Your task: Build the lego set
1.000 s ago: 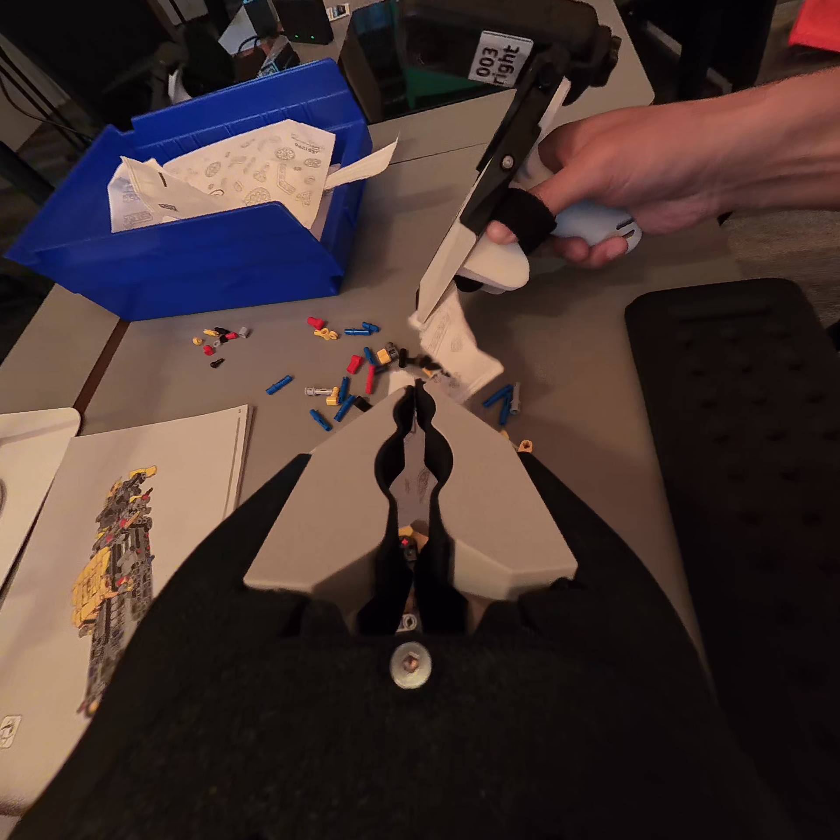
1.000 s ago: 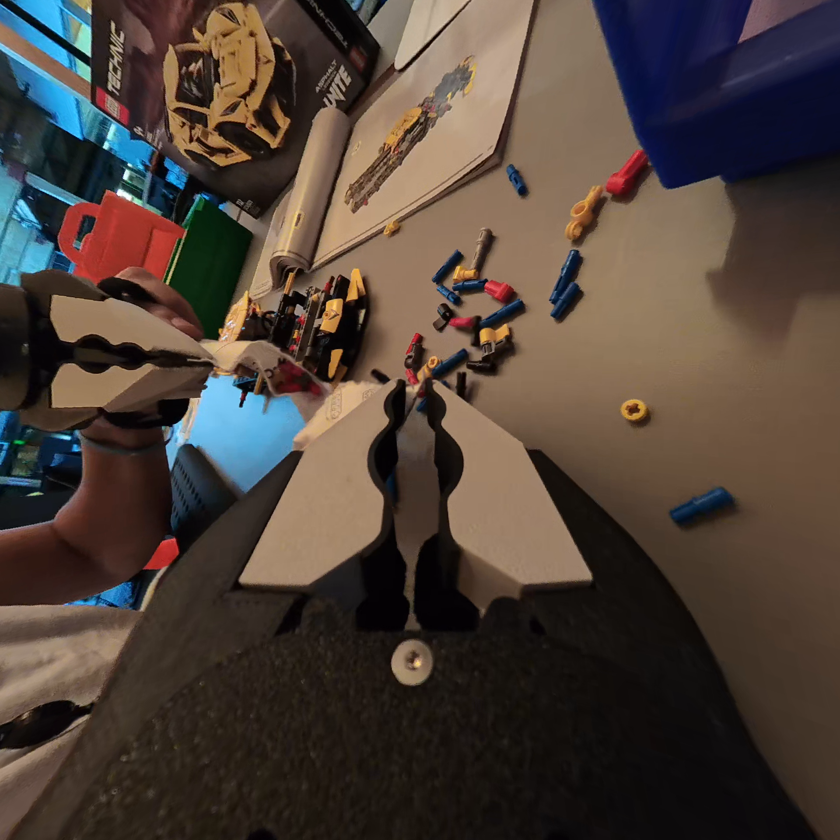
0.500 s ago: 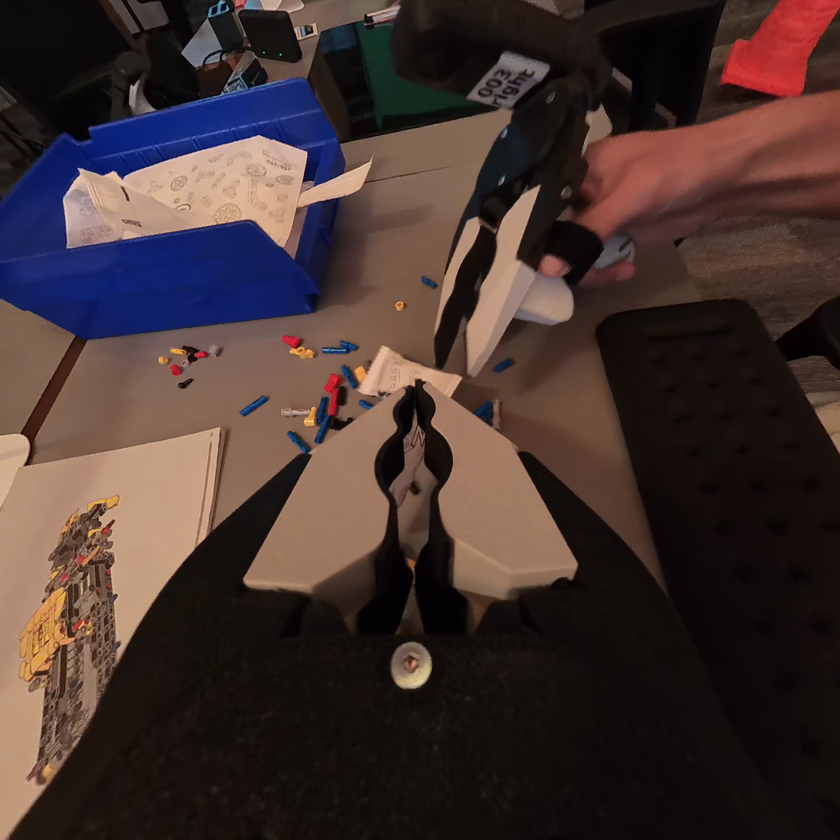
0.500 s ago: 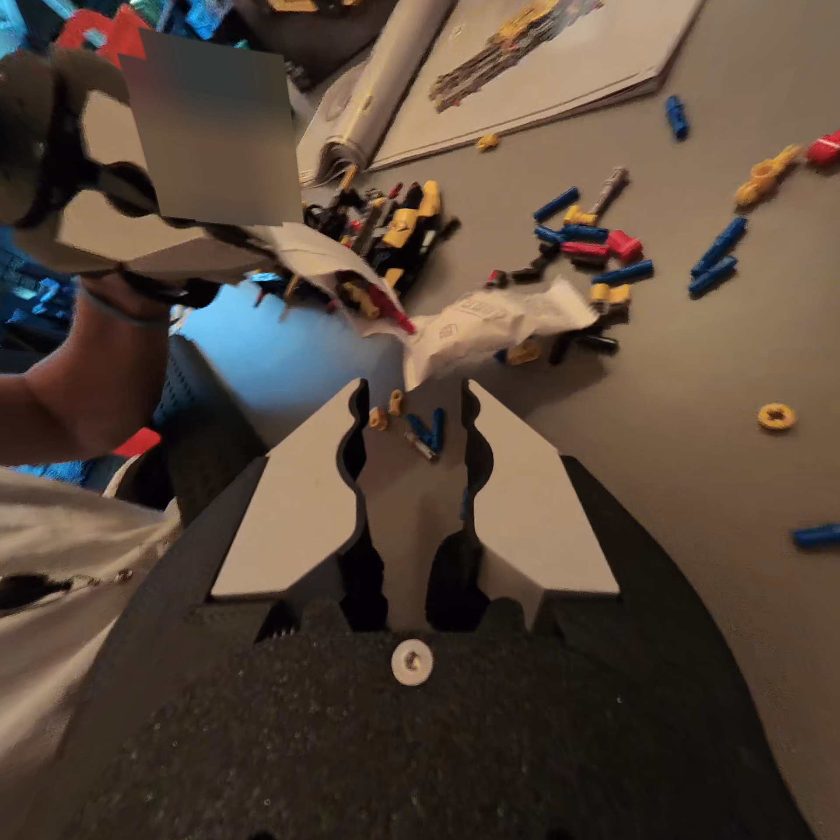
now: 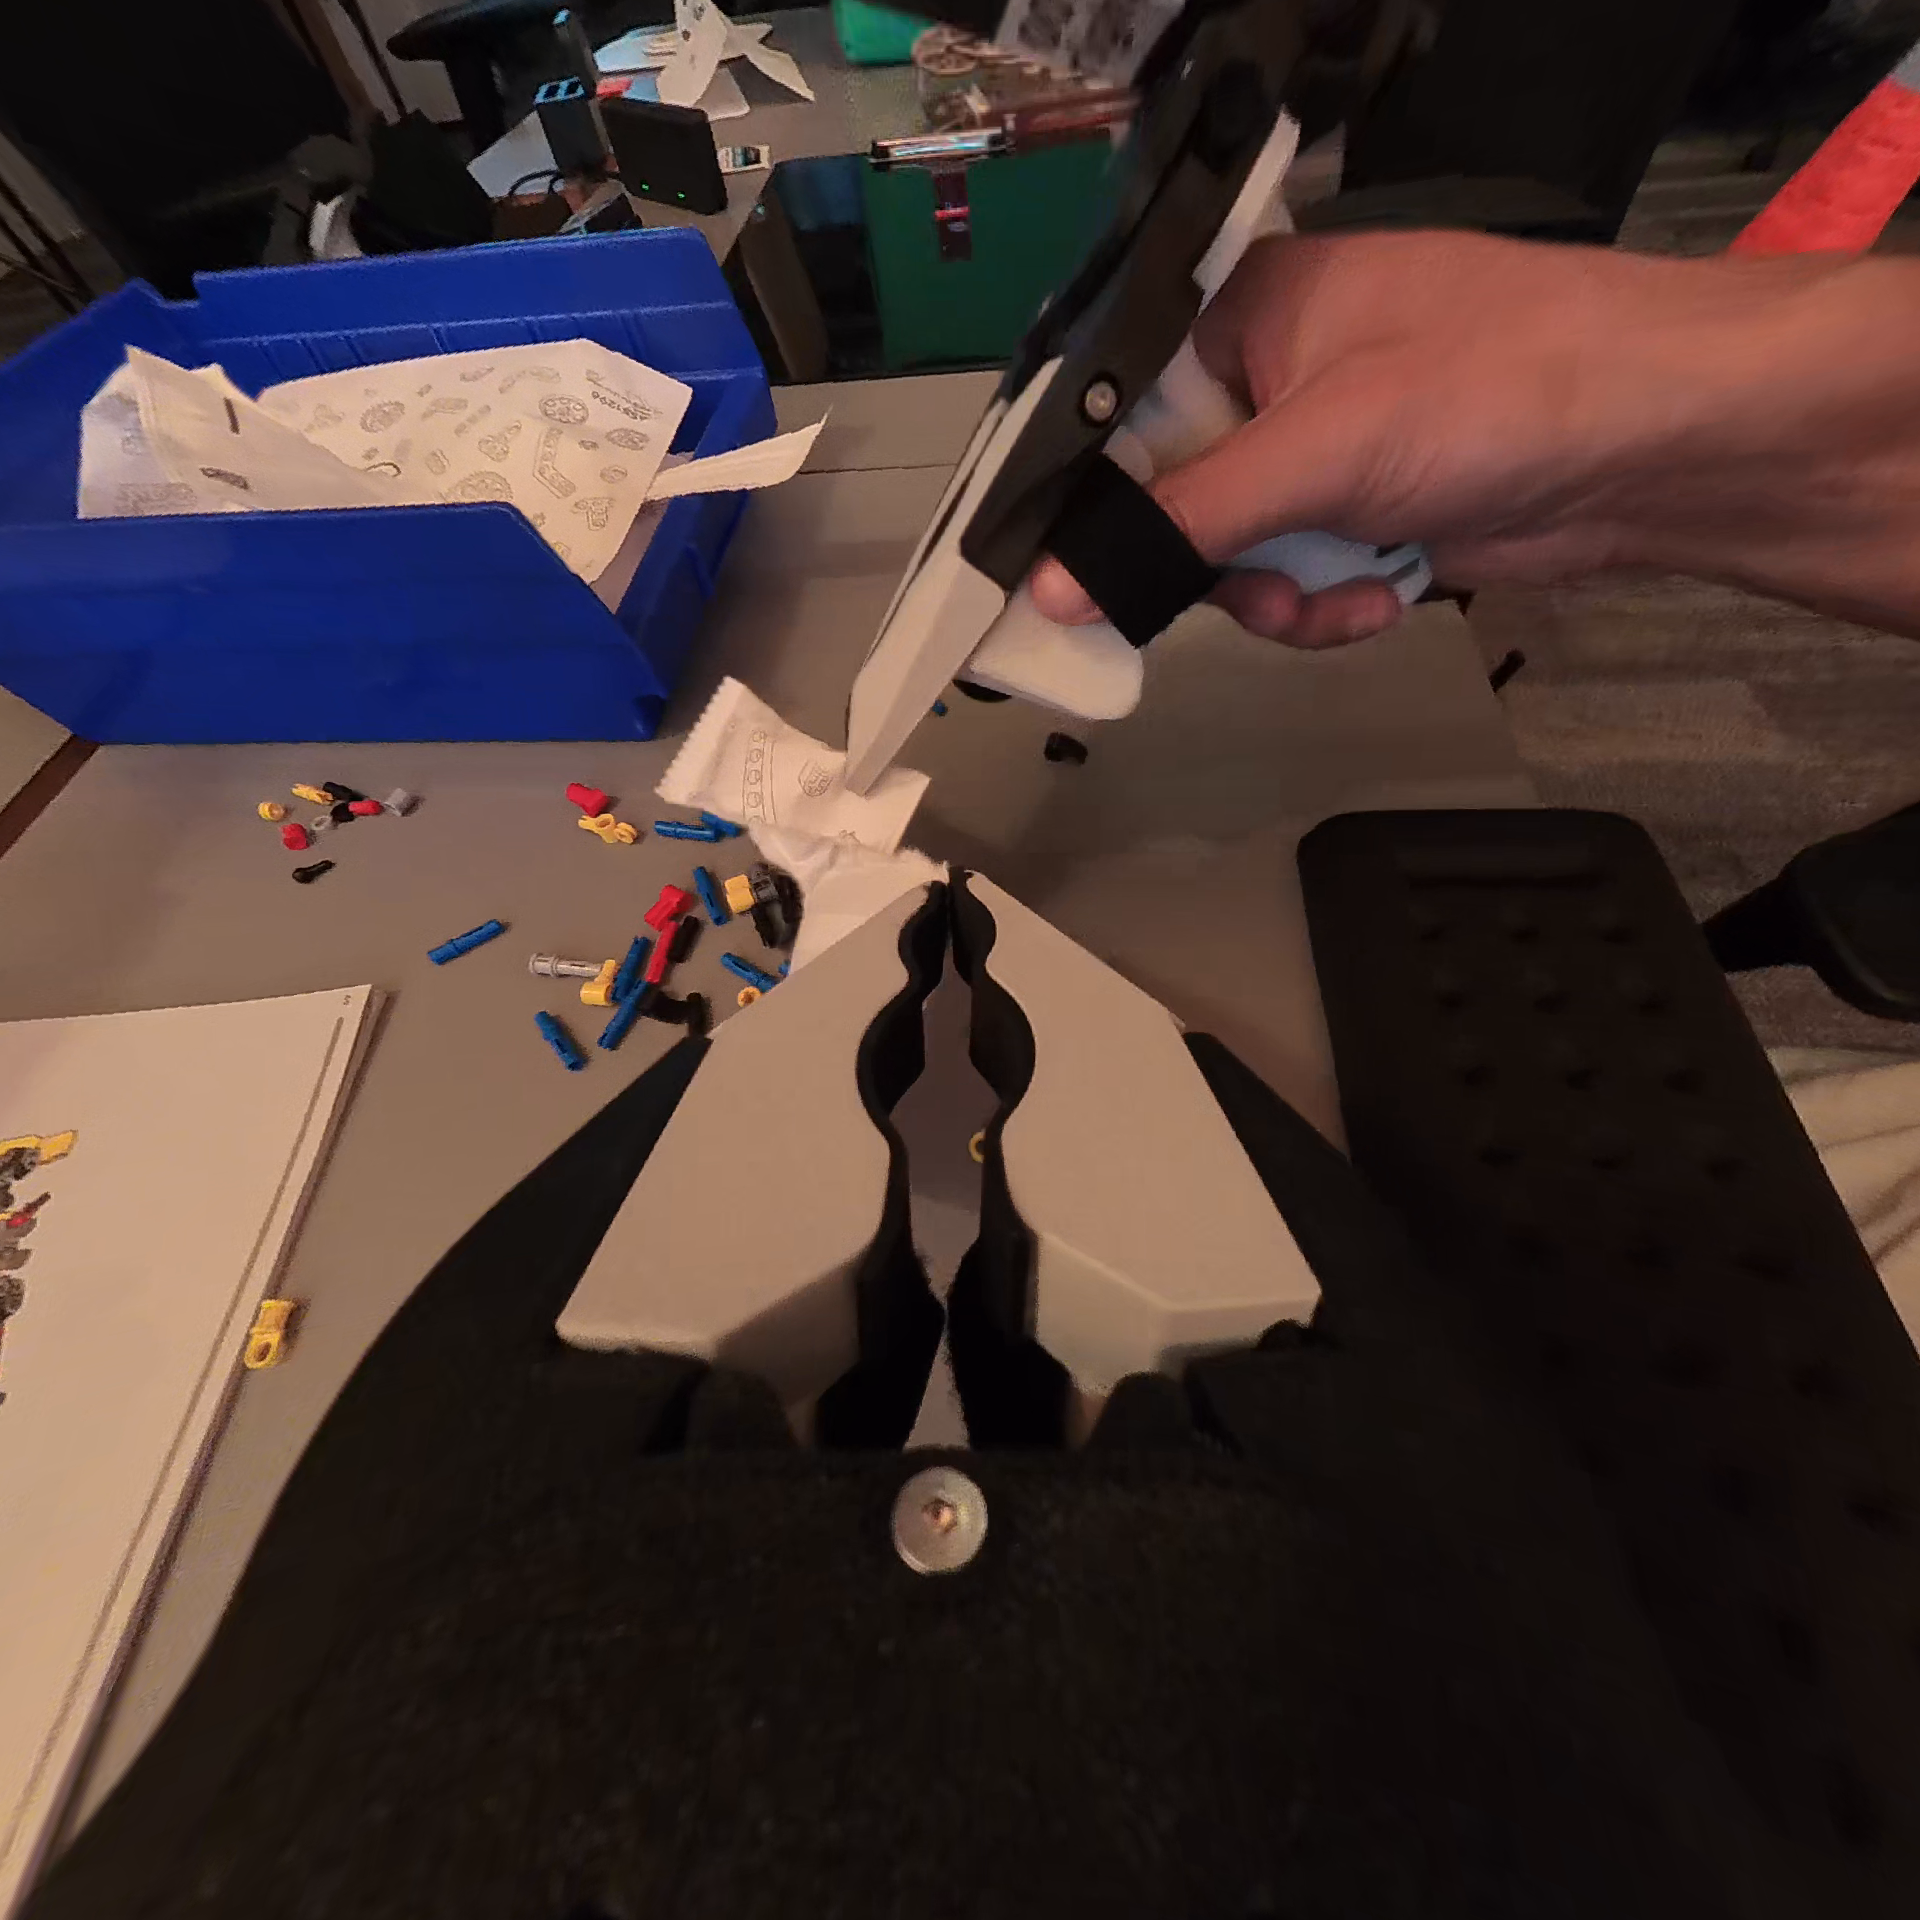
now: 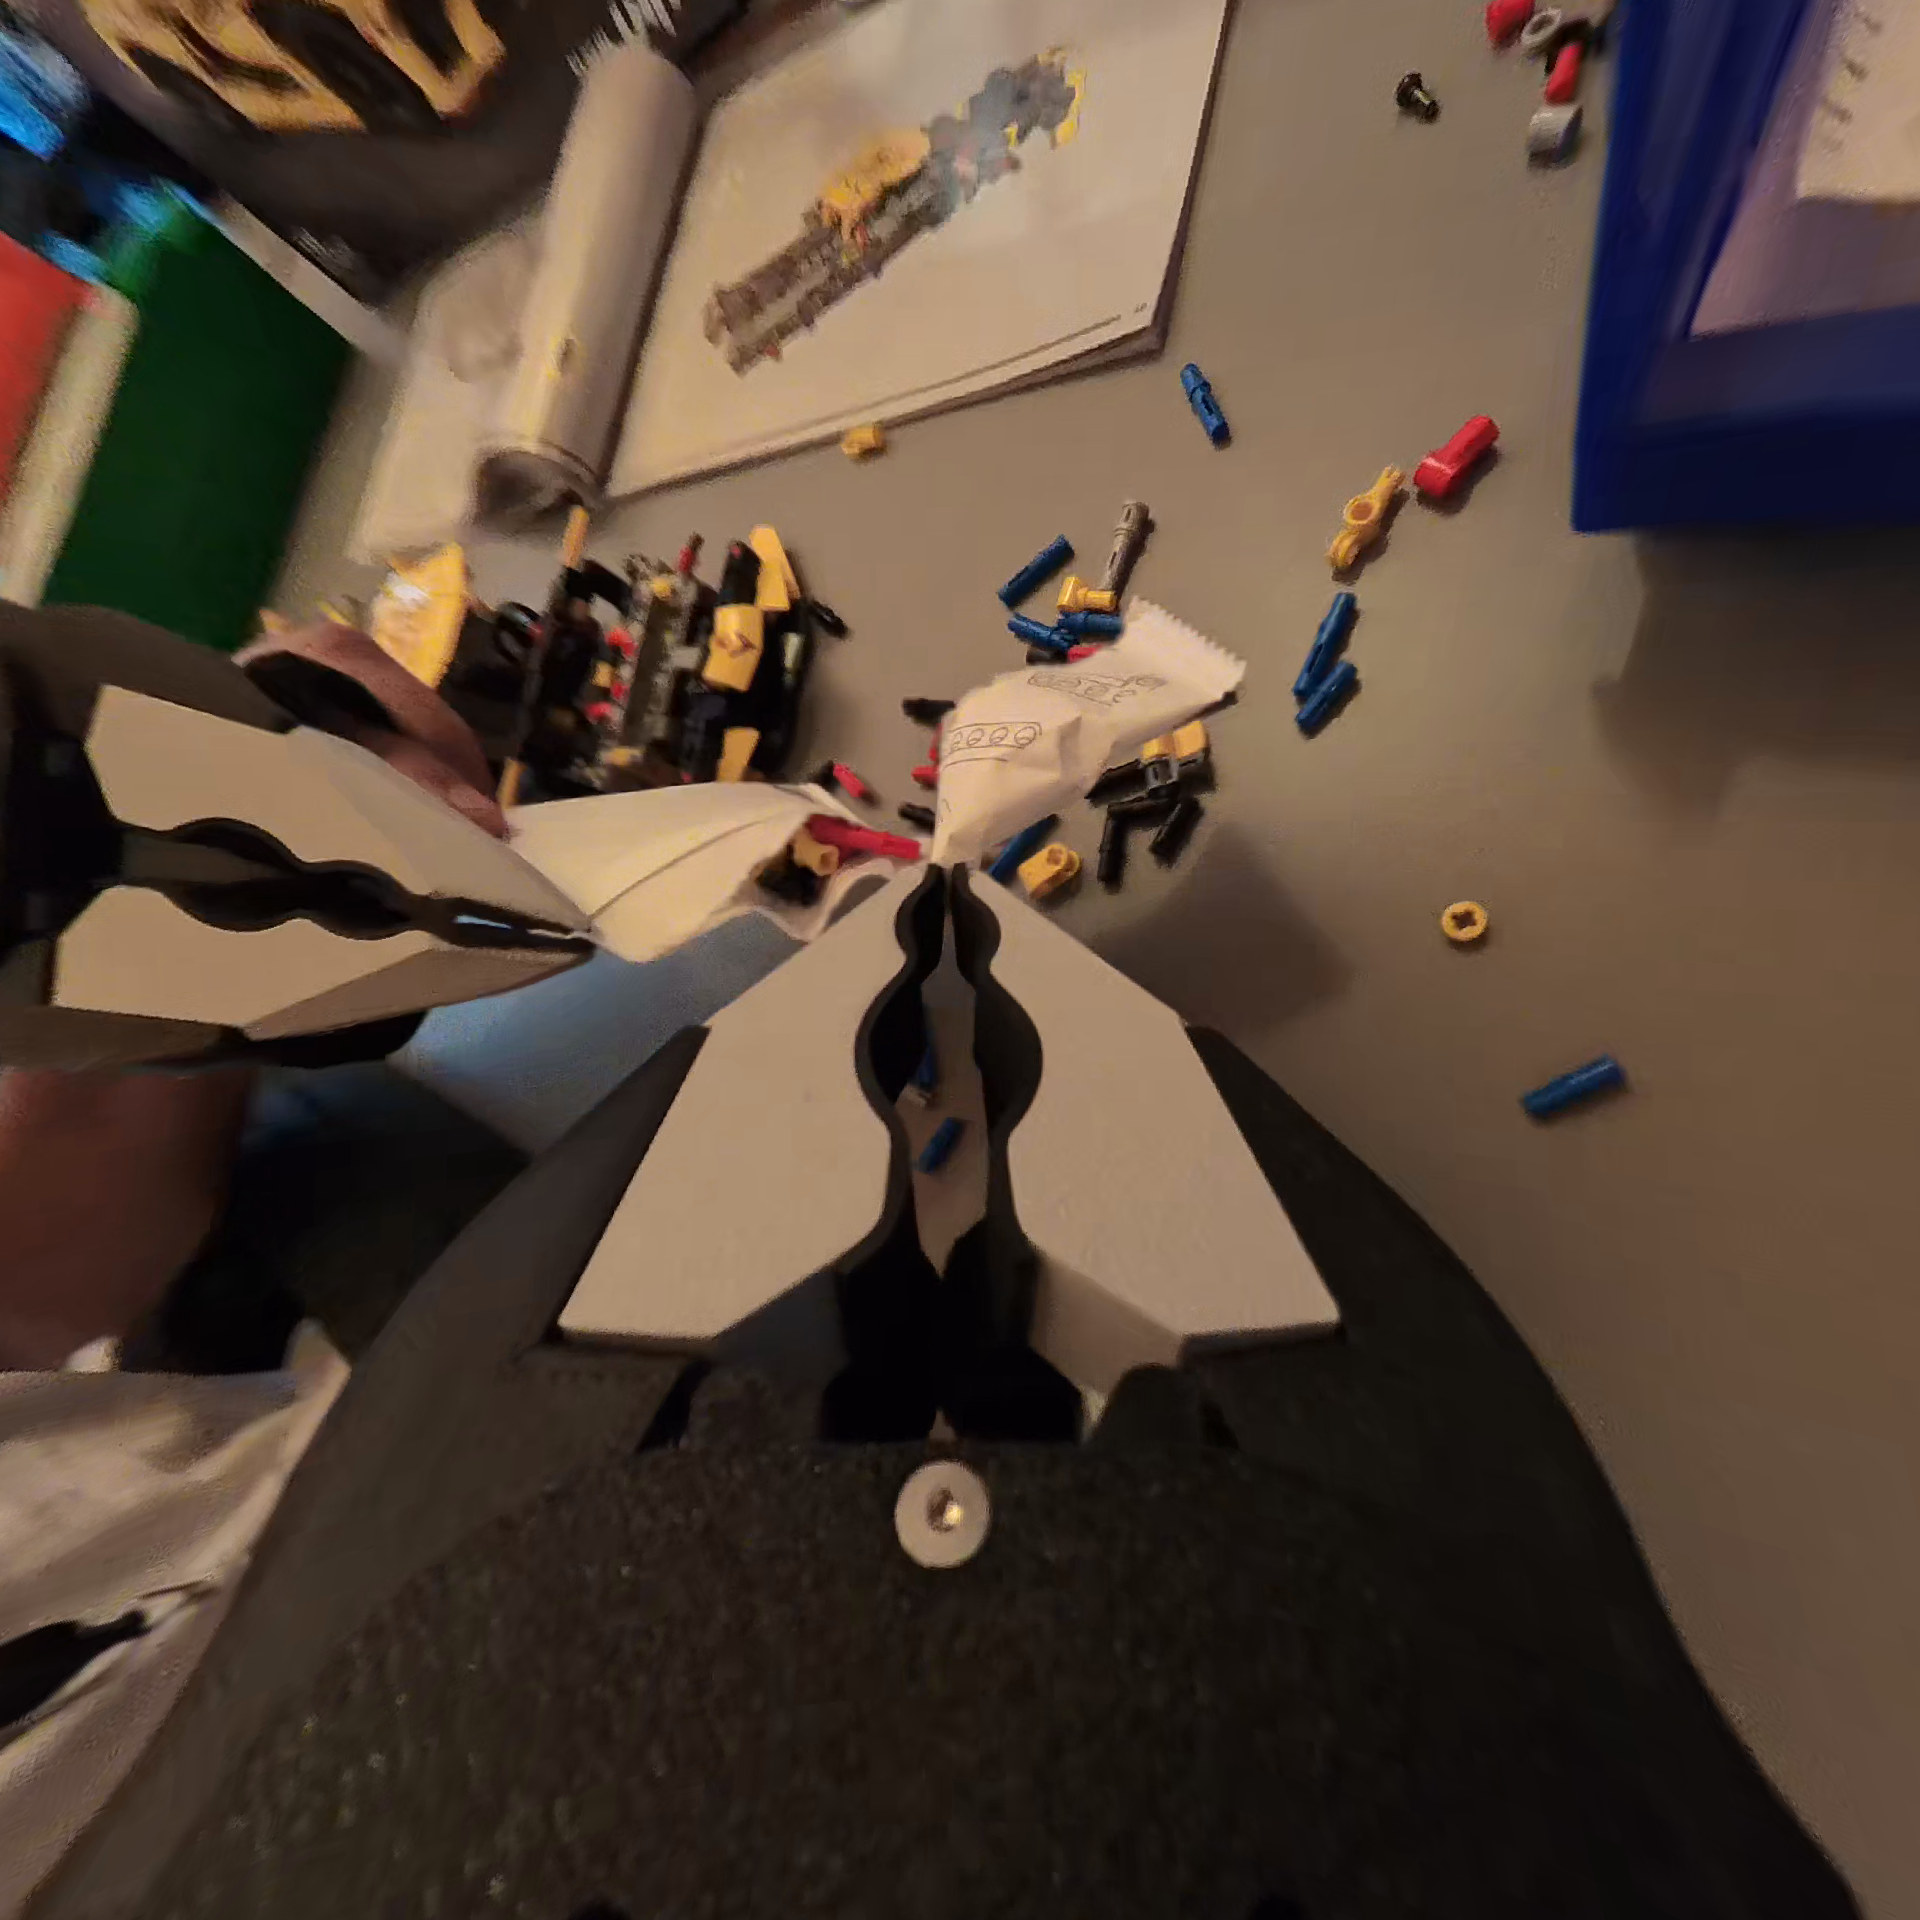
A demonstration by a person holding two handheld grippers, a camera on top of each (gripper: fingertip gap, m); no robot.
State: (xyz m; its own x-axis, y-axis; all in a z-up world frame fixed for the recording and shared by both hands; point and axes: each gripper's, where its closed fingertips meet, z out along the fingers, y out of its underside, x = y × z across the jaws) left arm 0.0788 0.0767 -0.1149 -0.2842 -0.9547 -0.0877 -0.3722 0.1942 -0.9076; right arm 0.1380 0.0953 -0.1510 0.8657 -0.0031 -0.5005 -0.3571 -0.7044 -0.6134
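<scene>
A white paper parts bag (image 6: 1081, 707) hangs torn between both grippers above the grey table (image 6: 1455, 1351). My right gripper (image 6: 948, 873) is shut on one end of it. My left gripper (image 6: 587, 935) is shut on the other end. Red, yellow and black pieces (image 6: 831, 844) show in the bag's open mouth. In the left wrist view my left gripper (image 5: 951, 883) pinches the bag (image 5: 790, 779), and the right gripper (image 5: 868, 774) clamps it from above. Loose lego pins (image 5: 644, 956) lie under the bag. A partly built yellow and black model (image 6: 665, 665) stands behind.
An open instruction booklet (image 5: 156, 1195) lies at the left. A blue bin (image 5: 312, 623) with paper bags stands at the back. A black pad (image 5: 1558, 1143) lies at the right. A yellow ring (image 6: 1465, 922) and a blue pin (image 6: 1574, 1086) lie apart. The set's box (image 6: 260, 62) stands beyond the booklet. Some 7 cm of space lies between my two pairs of fingers. My right tips are roughly 11 cm from the blue pin (image 6: 1574, 1086).
The right gripper let go of the bag and opened half a second ago. Now it is shut on the bag again, farther along. The left gripper kept its hold throughout.
</scene>
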